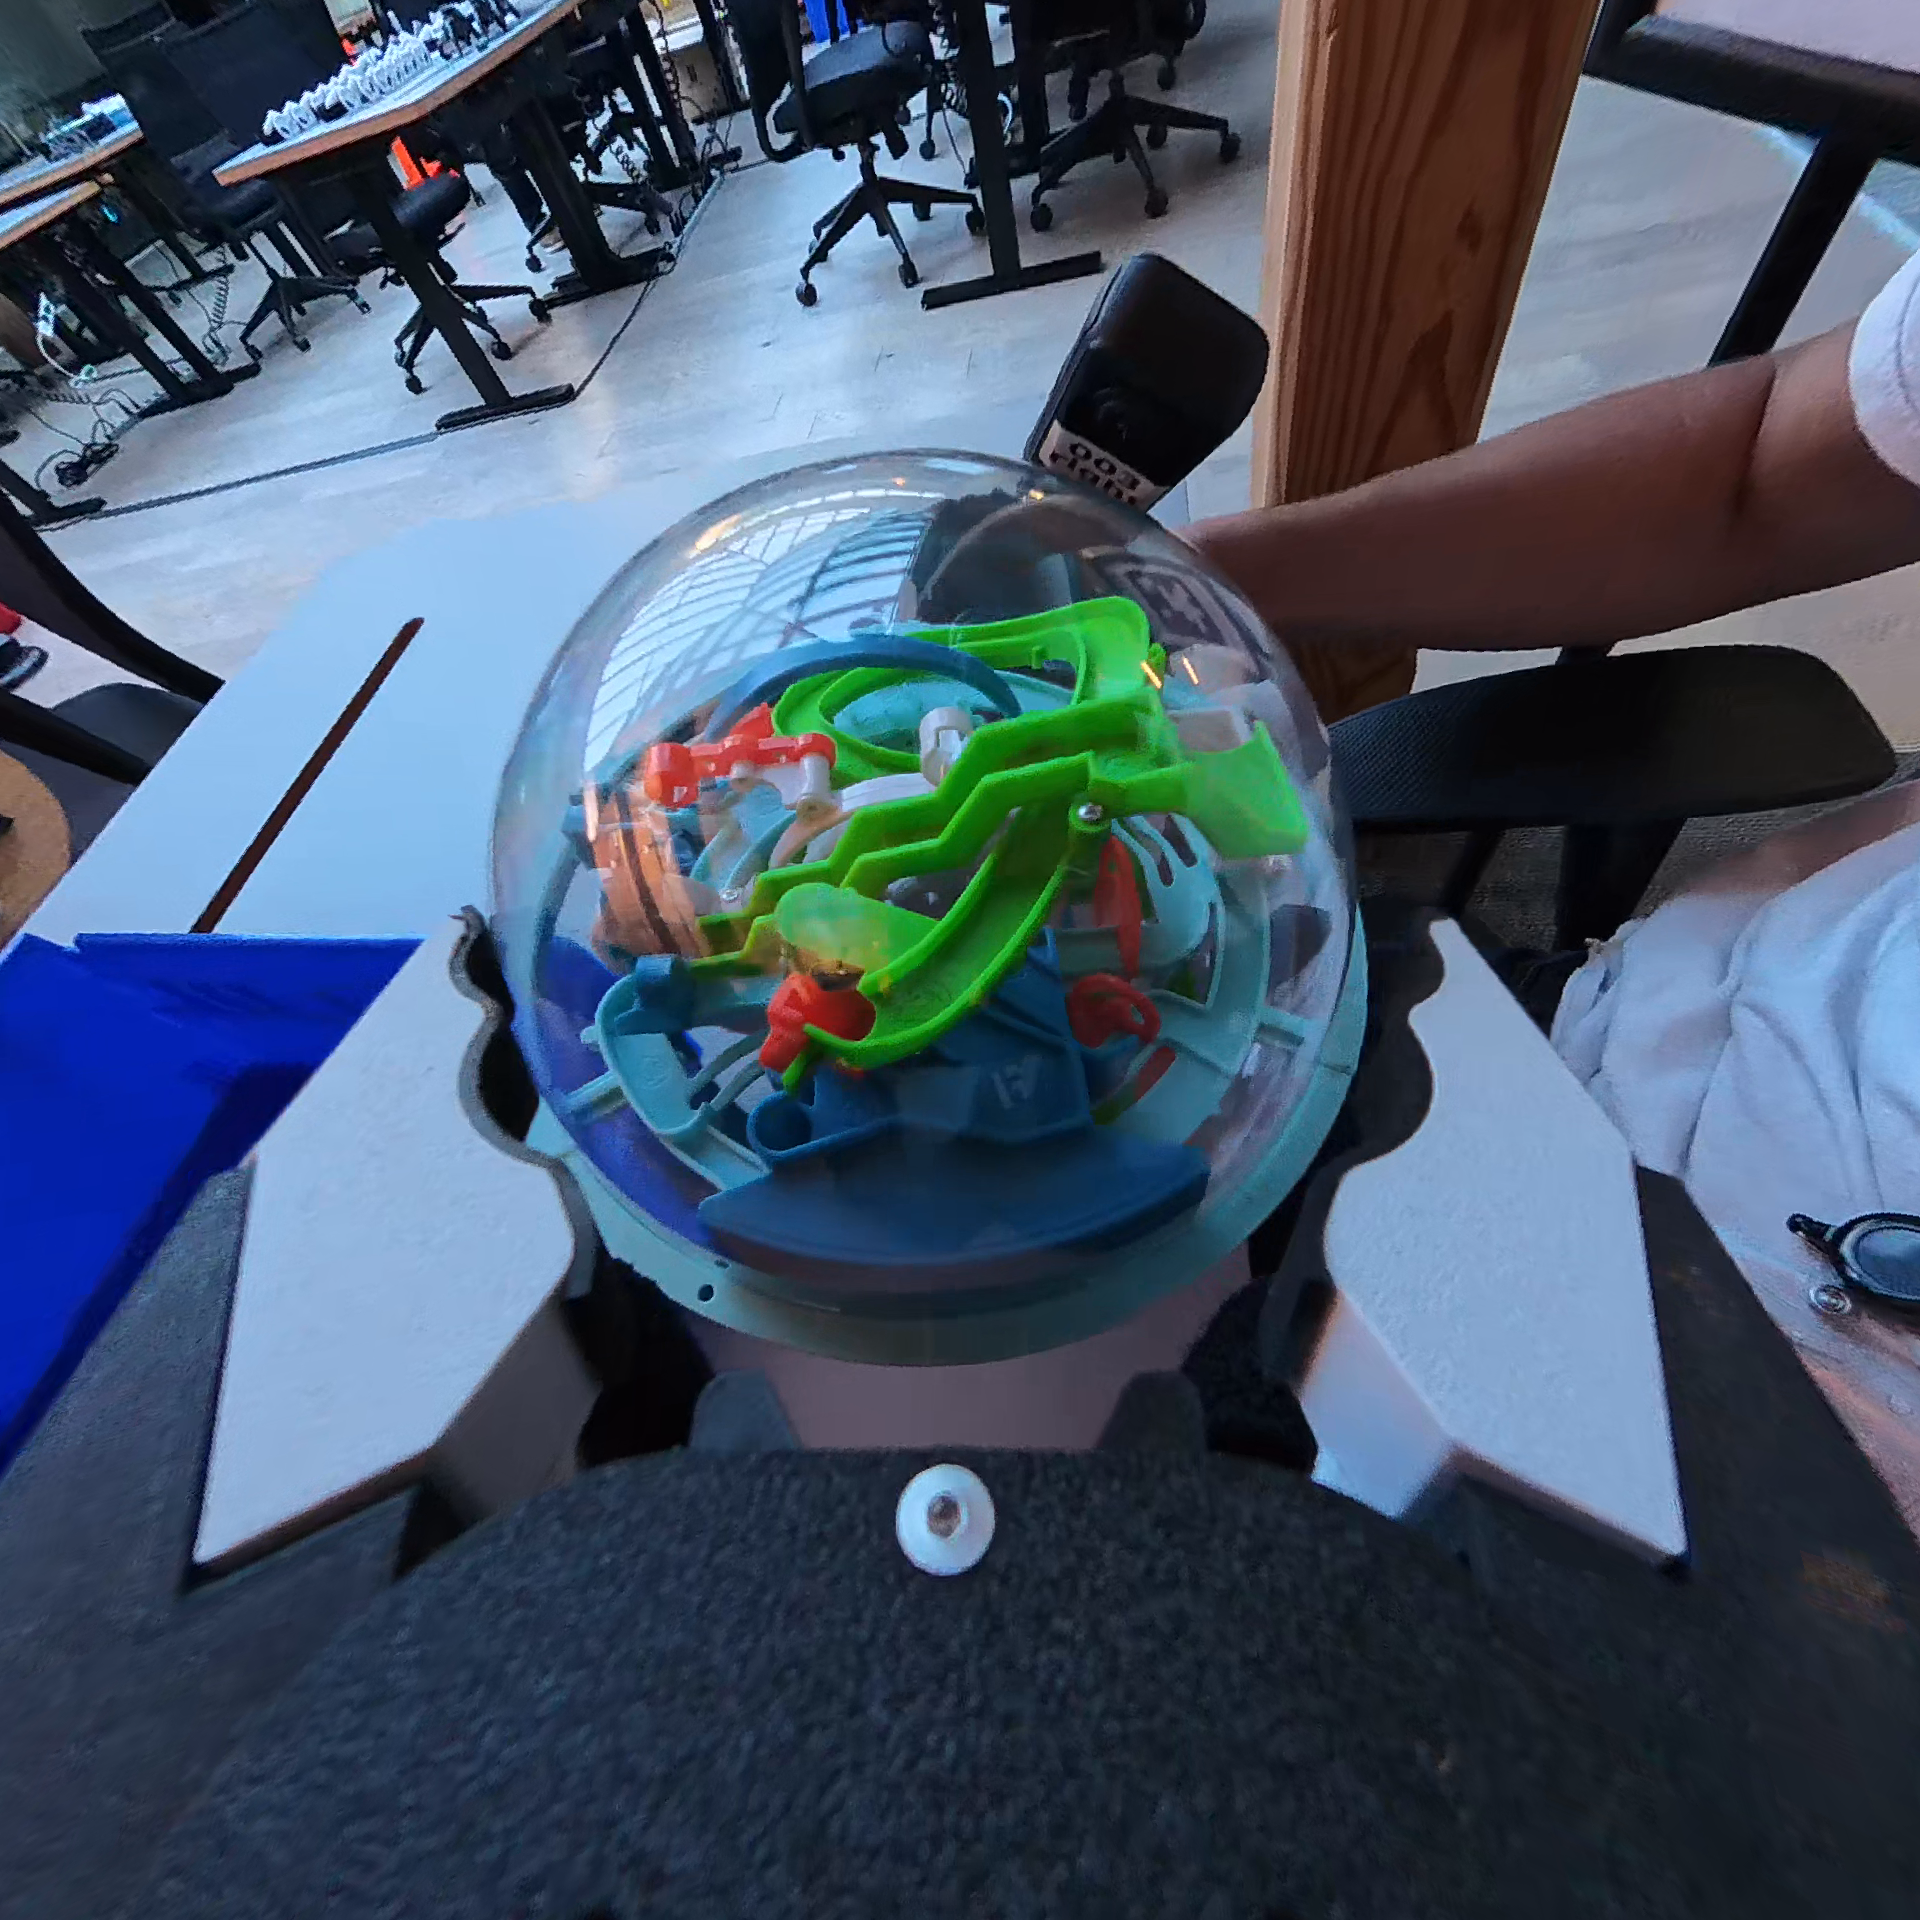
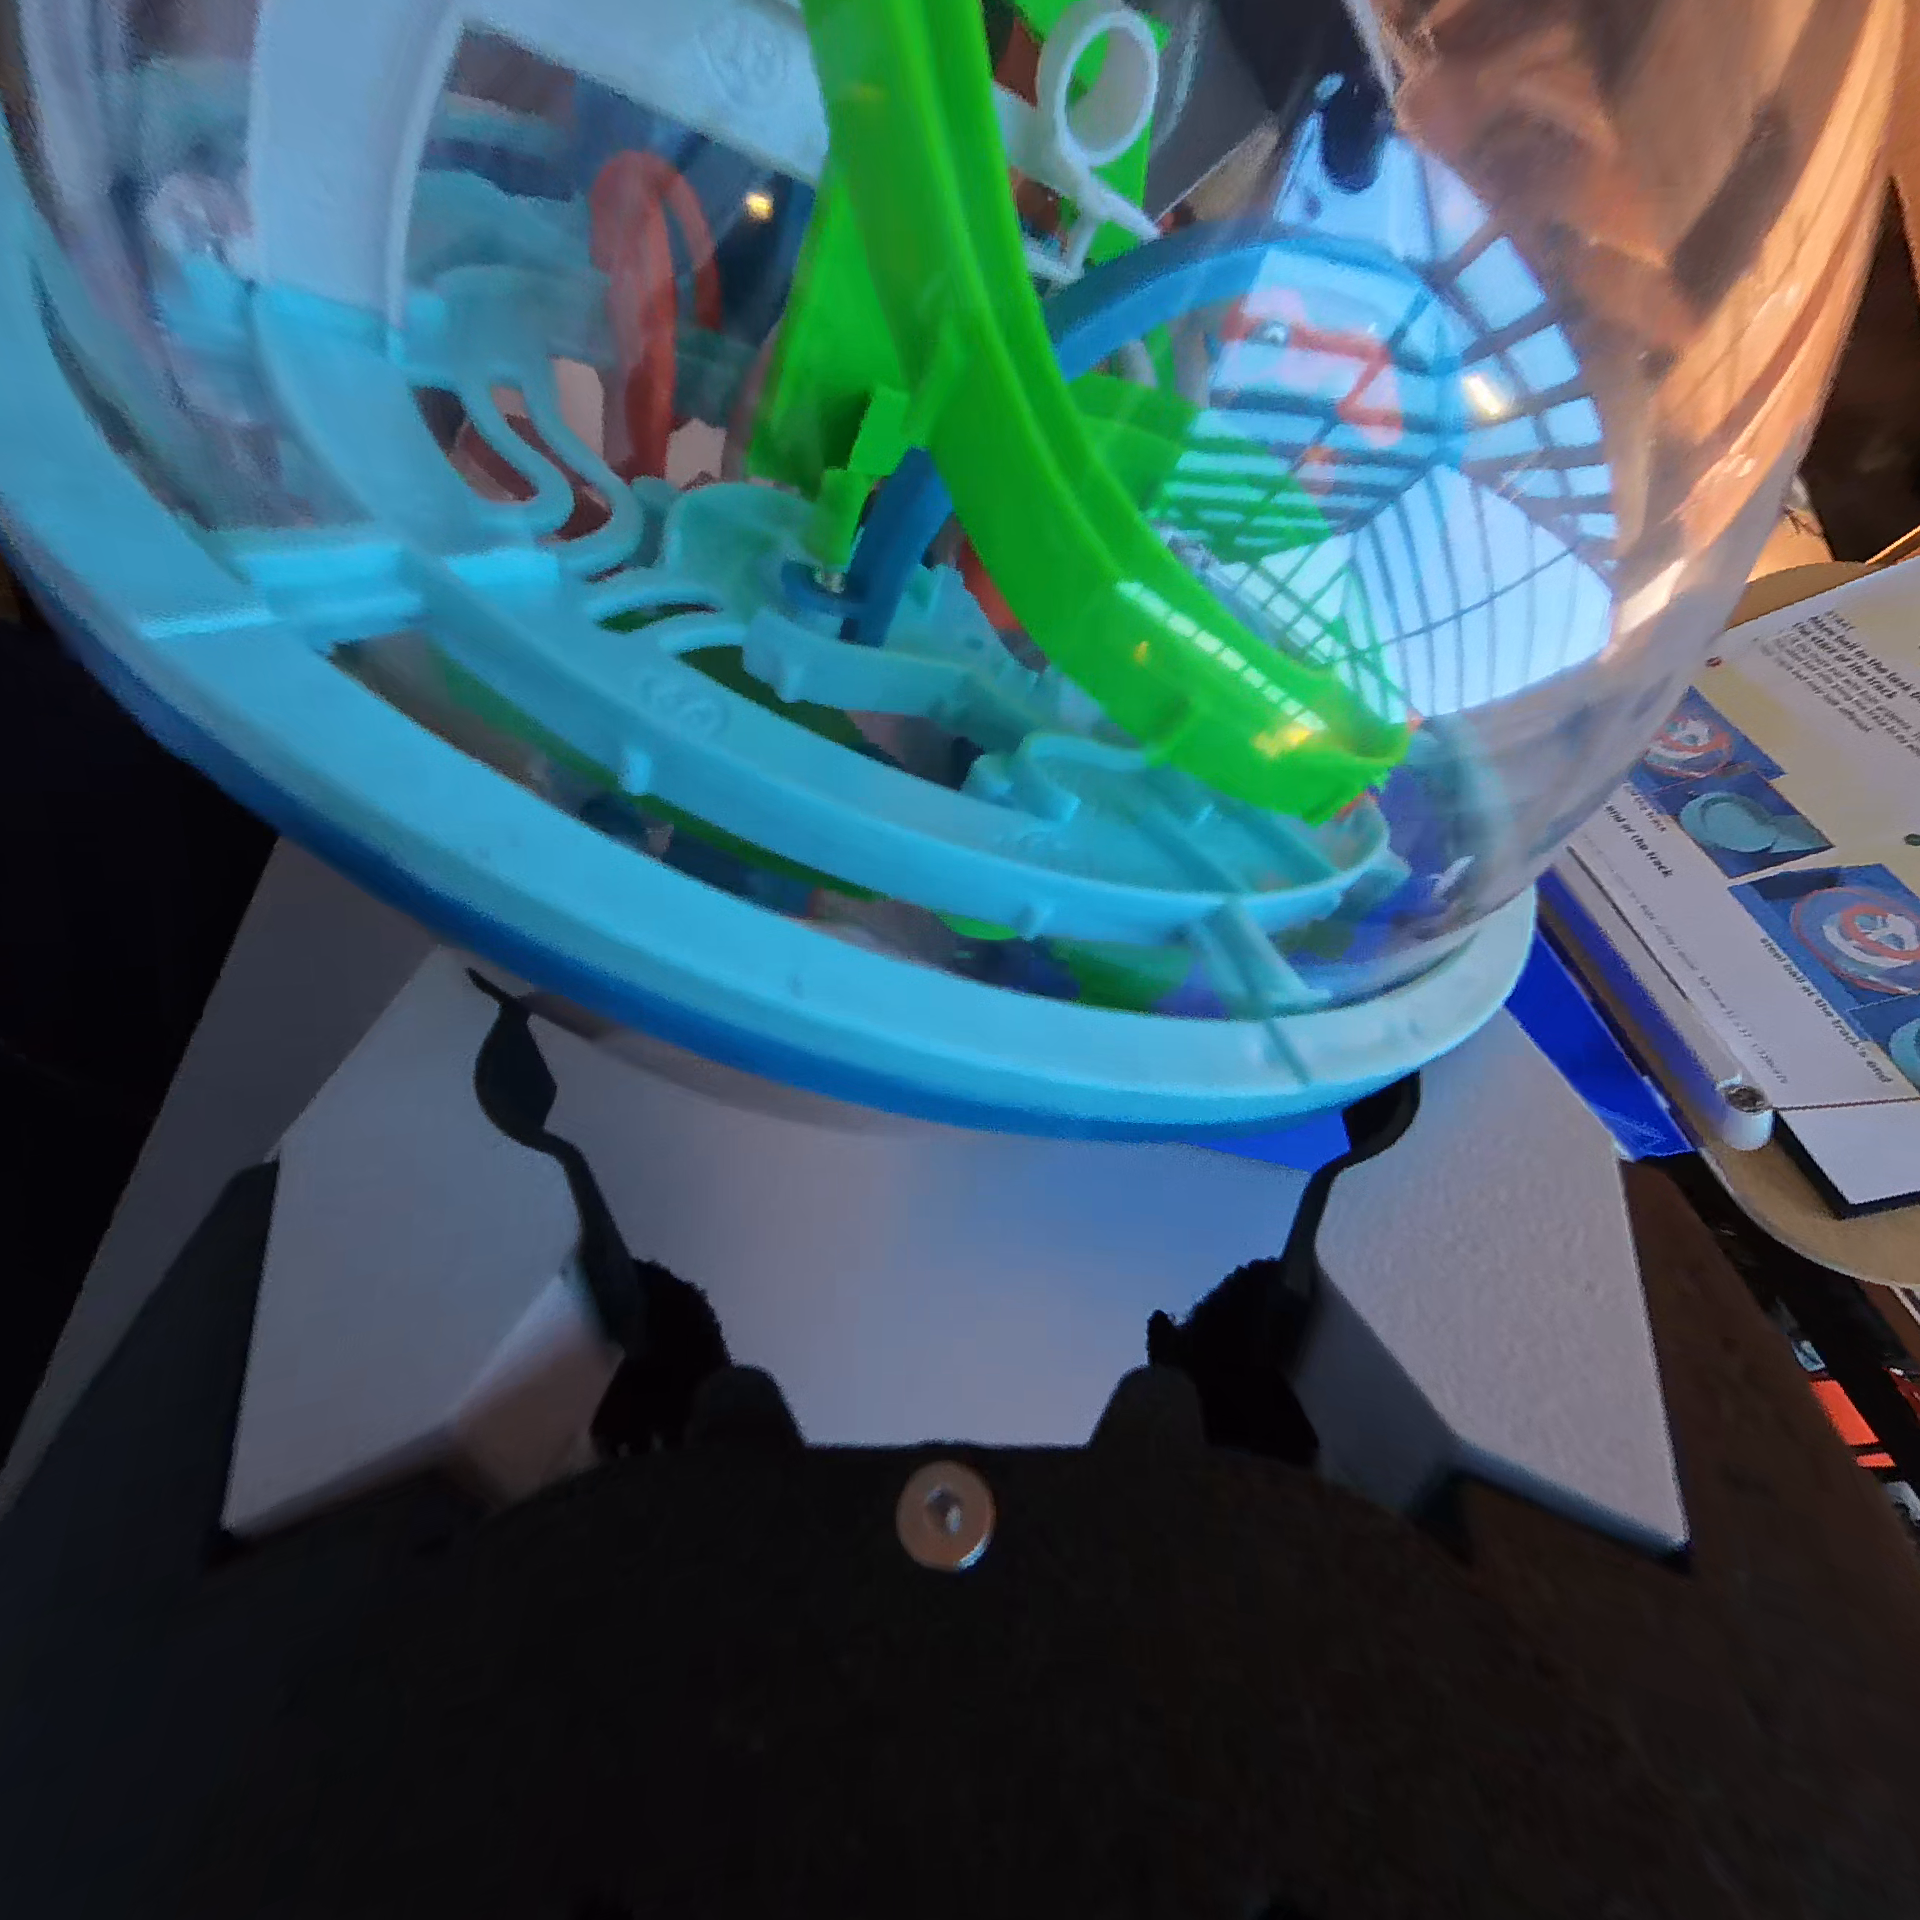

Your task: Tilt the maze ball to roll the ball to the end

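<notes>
Between the left tongs (image 1: 925, 1049), whose 2 white fingers (image 1: 395, 1226) clamp its sides, the maze ball (image 1: 925, 883) sits raised above the tabletop (image 1: 343, 727) — the right tongs (image 2: 935, 1049) stand wide beneath its rim — so tilt slowly, in small corrections.

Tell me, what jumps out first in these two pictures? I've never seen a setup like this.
The clear maze ball fills the middle of the left wrist view, its bright green track twisting among blue and orange parts. The left gripper cups it between two white fingers. In the right wrist view the ball looms close above the right gripper, with an instruction sheet at the right edge.
</notes>
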The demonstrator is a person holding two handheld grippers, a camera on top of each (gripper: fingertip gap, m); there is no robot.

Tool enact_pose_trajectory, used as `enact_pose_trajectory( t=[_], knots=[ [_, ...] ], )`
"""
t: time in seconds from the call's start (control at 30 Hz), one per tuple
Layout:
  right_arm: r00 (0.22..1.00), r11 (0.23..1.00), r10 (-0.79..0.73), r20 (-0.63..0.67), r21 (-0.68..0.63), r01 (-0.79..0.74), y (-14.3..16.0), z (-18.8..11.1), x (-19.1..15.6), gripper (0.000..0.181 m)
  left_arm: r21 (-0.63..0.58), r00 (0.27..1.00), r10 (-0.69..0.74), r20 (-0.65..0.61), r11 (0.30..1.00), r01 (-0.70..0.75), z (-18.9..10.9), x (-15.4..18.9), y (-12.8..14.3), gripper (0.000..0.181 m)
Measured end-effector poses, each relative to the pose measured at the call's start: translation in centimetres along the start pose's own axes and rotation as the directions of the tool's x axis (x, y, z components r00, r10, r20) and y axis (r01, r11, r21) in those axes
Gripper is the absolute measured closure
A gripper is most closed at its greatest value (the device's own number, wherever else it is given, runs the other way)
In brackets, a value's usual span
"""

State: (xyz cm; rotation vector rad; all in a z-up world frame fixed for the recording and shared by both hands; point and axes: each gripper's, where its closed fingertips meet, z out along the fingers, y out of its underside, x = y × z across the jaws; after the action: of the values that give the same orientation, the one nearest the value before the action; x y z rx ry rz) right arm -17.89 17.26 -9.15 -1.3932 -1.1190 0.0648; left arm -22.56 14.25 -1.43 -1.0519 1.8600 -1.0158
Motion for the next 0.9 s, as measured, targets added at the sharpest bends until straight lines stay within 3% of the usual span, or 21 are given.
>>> enact_pose_trajectory(
  t=[0.4, 0.6, 0.9],
  knots=[
    [0.998, 0.997, -0.012, 0.066, -0.071, 0.016, 2.5, 1.0, -1.1, 0.029, 0.052, 0.998, -0.058, -0.037, 0.997, 0.060, 0.0, 0.5, 1.5, 0.024],
    [0.995, 0.989, -0.085, 0.049, -0.114, 0.090, 3.4, 1.1, -1.1, 0.029, 0.123, 0.993, -0.106, -0.050, 0.986, 0.111, -0.4, -0.1, 1.7, 0.043],
    [0.989, 0.977, -0.138, 0.050, -0.155, 0.144, 4.5, 1.4, -1.0, 0.027, 0.154, 0.987, -0.153, -0.049, 0.975, 0.159, -0.3, -1.1, 2.8, 0.055]
  ],
)
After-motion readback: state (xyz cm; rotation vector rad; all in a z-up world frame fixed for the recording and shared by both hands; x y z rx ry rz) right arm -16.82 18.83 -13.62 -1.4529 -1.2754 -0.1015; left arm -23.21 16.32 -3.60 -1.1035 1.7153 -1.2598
